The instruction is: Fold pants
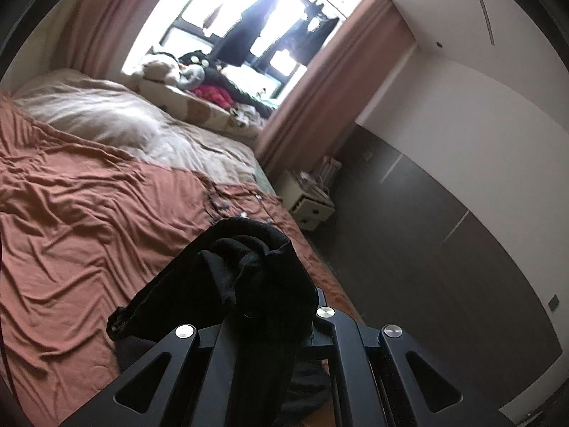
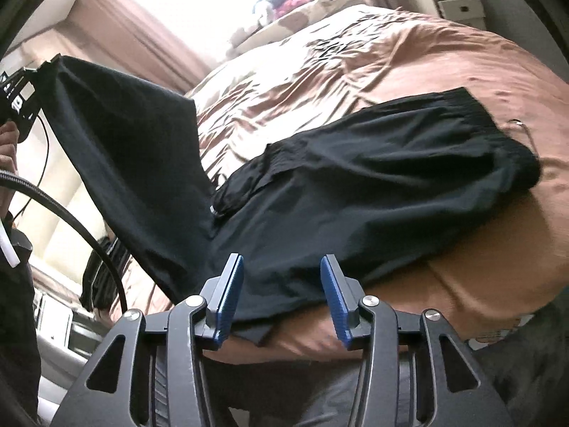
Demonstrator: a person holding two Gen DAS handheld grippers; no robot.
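Black pants (image 2: 355, 185) lie across the rust-brown bed sheet (image 2: 480, 235), waistband to the right. One leg (image 2: 124, 124) is lifted up and to the left, held at its end by my left gripper (image 2: 21, 96). In the left wrist view that gripper (image 1: 265, 315) is shut on a bunch of the black fabric (image 1: 249, 267), which hides its fingertips. My right gripper (image 2: 282, 295) hovers over the pants' near edge by the bed's edge. Its blue pads (image 2: 231, 295) stand apart and press on nothing.
A pale duvet (image 1: 117, 121) covers the bed's far half. A window ledge with soft toys and clothes (image 1: 199, 82), pink curtains (image 1: 320, 82) and a white nightstand (image 1: 309, 199) lie beyond. Dark wall panels (image 1: 444, 249) run along the right. A black cable (image 2: 89, 235) and a hand (image 2: 9, 149) are at left.
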